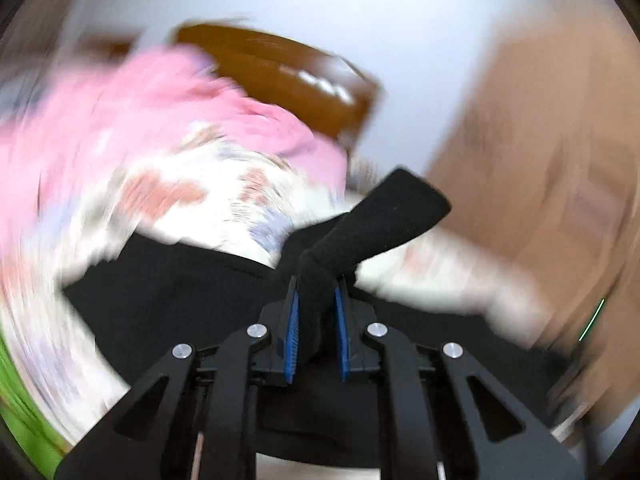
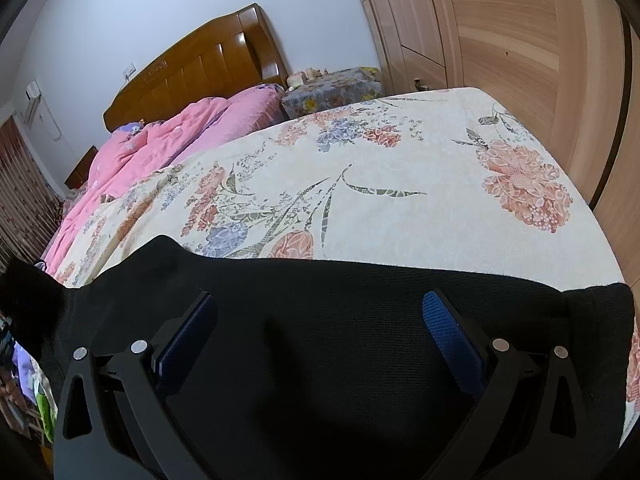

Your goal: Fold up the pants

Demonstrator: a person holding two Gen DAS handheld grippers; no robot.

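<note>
While the black pants (image 2: 320,340) lie spread across the near edge of the flowered bedspread (image 2: 400,200), the left gripper (image 1: 318,312) is clenched on 1 bunched end of them (image 1: 360,220), lifted clear, probably to carry it over for a fold. The right gripper (image 2: 320,328) hangs released above the flat middle, its 2 jaws spread wide, holding nothing, likely ready to pin the cloth.

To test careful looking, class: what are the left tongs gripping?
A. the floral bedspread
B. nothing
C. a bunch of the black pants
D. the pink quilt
C: the left tongs are shut on a raised fold of the black pants, pinched between the blue pads.
</note>
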